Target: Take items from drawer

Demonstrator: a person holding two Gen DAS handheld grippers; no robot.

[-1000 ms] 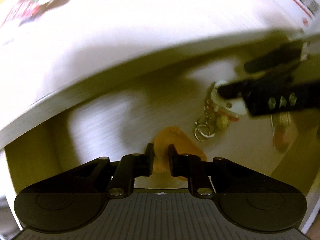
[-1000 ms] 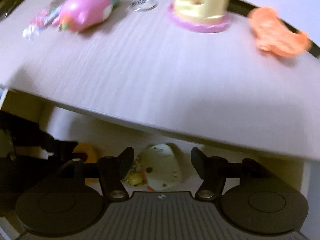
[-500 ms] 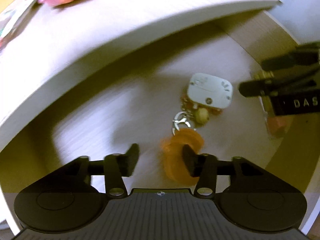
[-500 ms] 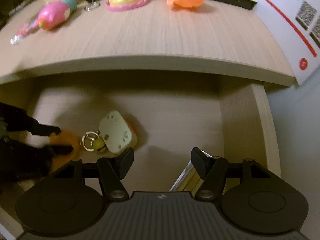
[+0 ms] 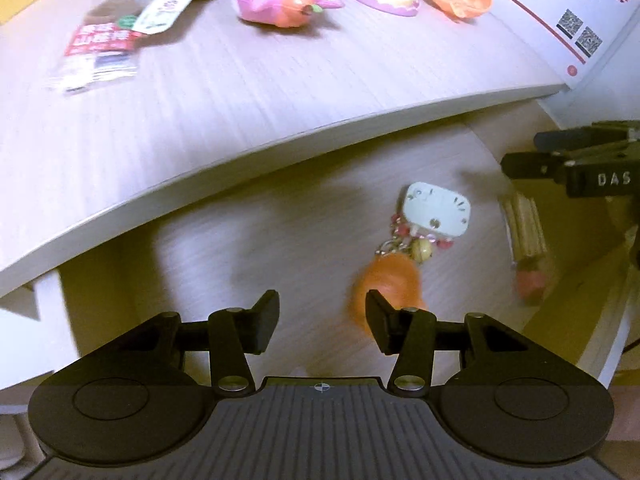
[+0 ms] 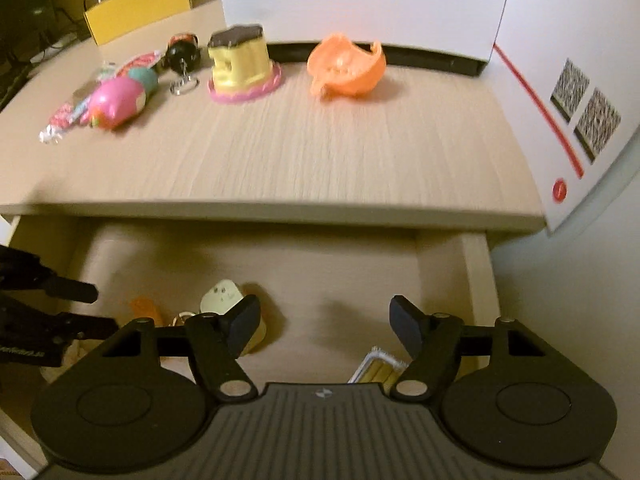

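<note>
Both grippers are hanging over the open drawer [image 6: 248, 264] under the desk [image 5: 240, 92]. The left gripper [image 5: 322, 322], fingers wide, is holding nothing; the orange toy [image 5: 390, 284] is lying just beyond its right finger, lower centre. The right gripper [image 6: 325, 326] is opening its fingers, nothing between them. The white keychain [image 5: 436, 210] is lying right of centre.

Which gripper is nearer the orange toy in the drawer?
Left. The left gripper hangs open just beside the orange toy, one finger overlapping its edge. The right gripper, jaws opening, sits farther off, past the white keychain.
</note>
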